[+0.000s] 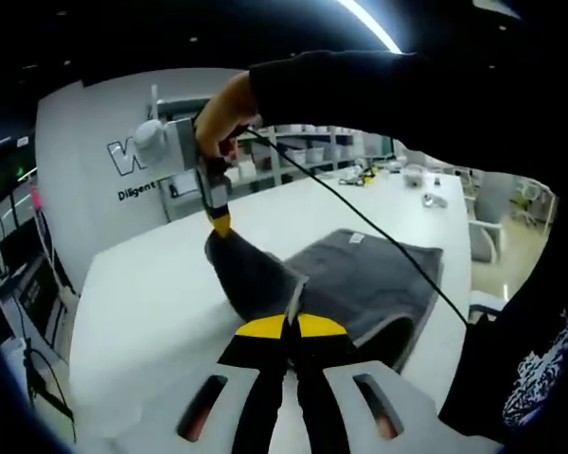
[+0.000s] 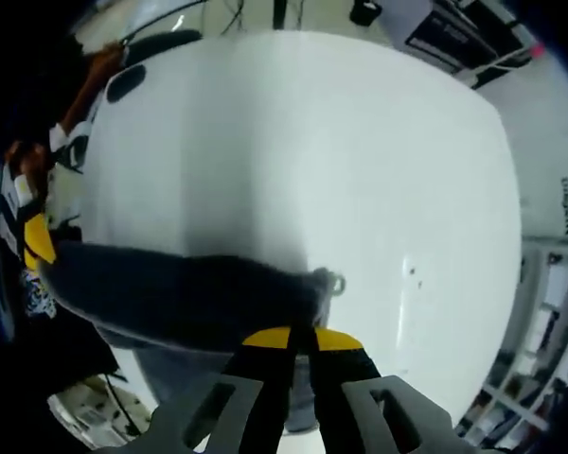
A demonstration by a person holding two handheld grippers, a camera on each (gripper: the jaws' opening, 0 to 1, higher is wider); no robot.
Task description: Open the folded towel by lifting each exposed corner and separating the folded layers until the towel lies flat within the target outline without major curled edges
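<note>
A dark grey towel (image 1: 379, 274) lies partly on the white table (image 1: 142, 293), with its near edge lifted. My left gripper (image 1: 289, 326) is shut on that lifted edge at the bottom of the left gripper view. My right gripper (image 1: 220, 227), held by a hand, pinches another raised corner further back. In the right gripper view the towel (image 2: 180, 293) hangs stretched above the table (image 2: 312, 142). There my right gripper (image 2: 301, 338) is shut on one end, and the left gripper (image 2: 36, 241) holds the other end at far left.
A black cable (image 1: 379, 241) runs from the right gripper across the towel. Small objects (image 1: 417, 175) sit at the table's far end, with shelves (image 1: 303, 151) and a lettered wall (image 1: 123, 161) behind. A chair (image 1: 483, 236) stands beside the table. The person's dark sleeve (image 1: 435, 104) crosses the upper right.
</note>
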